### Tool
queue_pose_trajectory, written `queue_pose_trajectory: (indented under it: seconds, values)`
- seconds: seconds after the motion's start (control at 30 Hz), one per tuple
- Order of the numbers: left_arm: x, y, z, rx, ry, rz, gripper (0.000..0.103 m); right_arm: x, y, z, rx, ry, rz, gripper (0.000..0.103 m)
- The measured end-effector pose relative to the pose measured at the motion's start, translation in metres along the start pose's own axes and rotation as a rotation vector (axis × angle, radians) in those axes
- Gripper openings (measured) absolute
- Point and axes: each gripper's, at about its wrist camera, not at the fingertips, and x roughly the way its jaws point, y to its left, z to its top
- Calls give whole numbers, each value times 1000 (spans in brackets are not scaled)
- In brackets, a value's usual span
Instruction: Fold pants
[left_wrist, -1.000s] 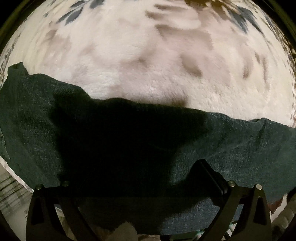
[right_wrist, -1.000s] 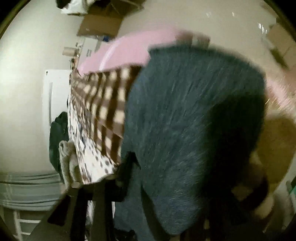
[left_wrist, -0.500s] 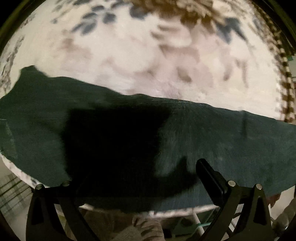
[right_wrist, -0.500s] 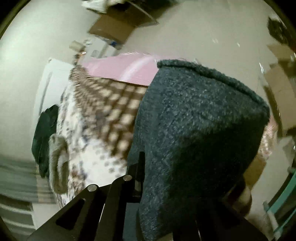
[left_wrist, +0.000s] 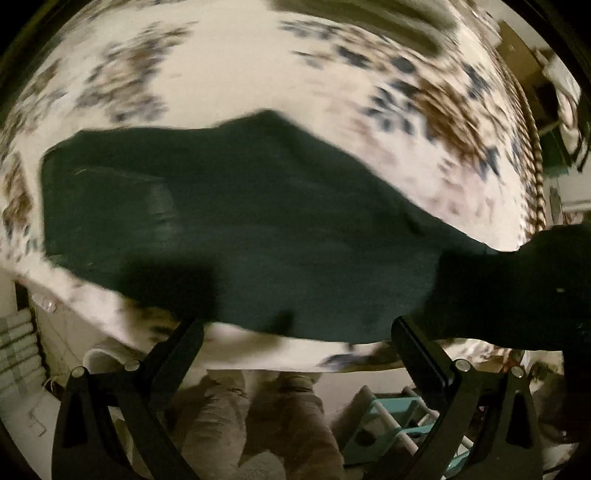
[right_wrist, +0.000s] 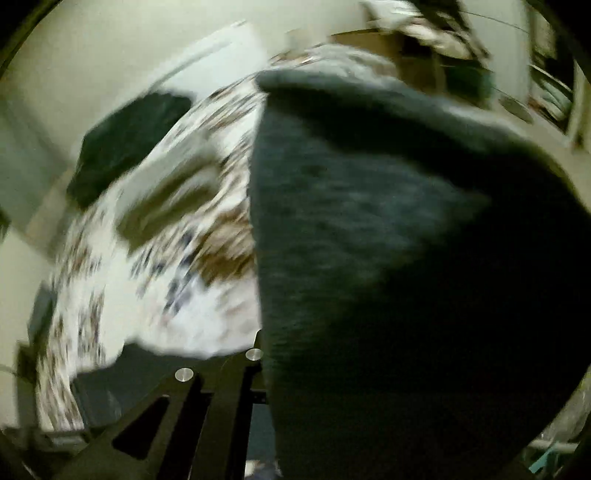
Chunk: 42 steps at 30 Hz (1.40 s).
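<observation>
Floral bedding (left_wrist: 229, 74), cream with brown and blue sprigs, fills most of the left wrist view, and the bed's edge runs just ahead of the left gripper (left_wrist: 295, 328). That gripper hangs with its two fingers spread wide and nothing between them; the left finger (left_wrist: 177, 347) and the right one both sit over the bed's near edge. Straight ahead of it the pants (left_wrist: 258, 229), dark green, lie spread flat across the bedding, reaching from far left to far right. At the right end the cloth rises off the bed into a dark, shadowed bunch. Below the gripper stand the person's legs (left_wrist: 266, 417) in tan trousers, with a teal rack (left_wrist: 391, 417) beside them on the right.

From the right wrist view, much blurred, the pants (right_wrist: 369, 240) hang close to the lens and cover the right half of the picture, draped over the right gripper (right_wrist: 258, 354) so that only its left finger shows. Its jaws look closed on the cloth. To its left lies the bedding (right_wrist: 122, 295), with a dark garment (right_wrist: 122, 147) farther off at the bed's far edge.
</observation>
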Motion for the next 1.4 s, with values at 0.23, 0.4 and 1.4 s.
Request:
queue_pose_trajectory:
  seconds: [0.23, 0.4, 1.4]
  values:
    - [5, 87, -2, -95, -26, 43, 103, 78, 134, -95, -295, 244, 39, 12]
    - [15, 108, 7, -149, -25, -17, 103, 117, 153, -136, -265, 400, 117, 60]
    - [93, -9, 36, 32, 22, -101, 6, 101, 3, -75, 132, 441, 107, 87]
